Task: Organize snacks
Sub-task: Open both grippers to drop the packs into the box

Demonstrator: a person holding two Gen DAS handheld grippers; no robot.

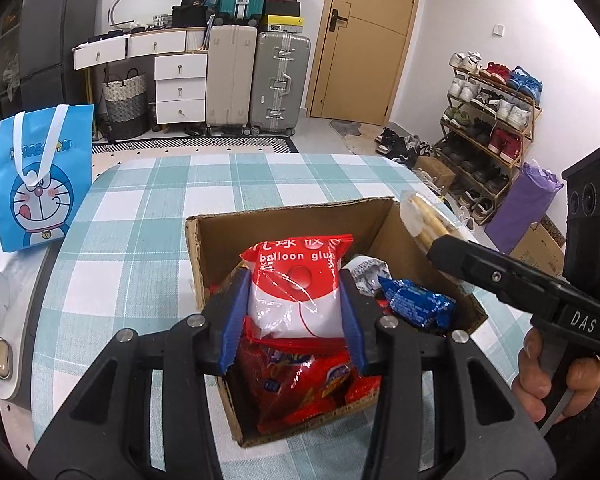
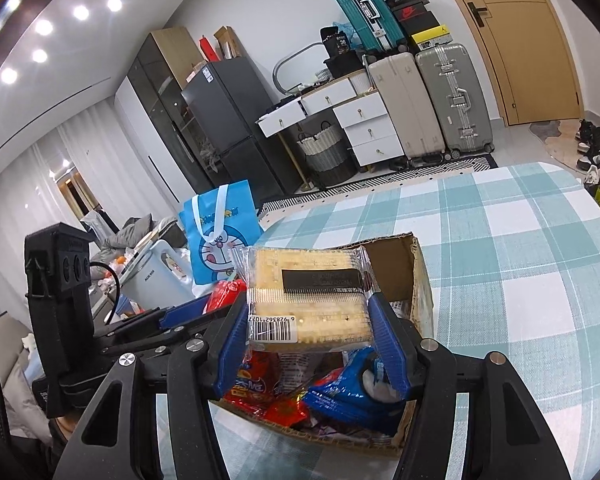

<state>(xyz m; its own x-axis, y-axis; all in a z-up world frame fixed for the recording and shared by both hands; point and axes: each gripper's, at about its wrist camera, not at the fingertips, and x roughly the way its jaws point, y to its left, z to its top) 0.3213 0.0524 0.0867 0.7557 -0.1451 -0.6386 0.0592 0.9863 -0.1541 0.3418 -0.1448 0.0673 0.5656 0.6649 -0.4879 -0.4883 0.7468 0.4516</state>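
An open cardboard box (image 1: 284, 220) (image 2: 418, 276) stands on the checked tablecloth and holds red snack bags (image 1: 300, 384), a blue packet (image 1: 418, 304) (image 2: 340, 396) and other wrappers. My left gripper (image 1: 294, 312) is shut on a white and red bag marked "balloon glue" (image 1: 296, 280), held over the box. My right gripper (image 2: 308, 332) is shut on a clear pack of pale crackers (image 2: 306, 292) (image 1: 424, 220), held above the box's right side. In the left wrist view a hand (image 1: 556, 376) holds the right gripper's handle.
A blue cartoon tote bag (image 1: 40, 176) (image 2: 220, 232) stands at the table's left edge beside a white kettle (image 2: 160, 280). Beyond the table are suitcases (image 1: 280, 84), white drawers (image 1: 180, 88), a door and a shoe rack (image 1: 492, 128).
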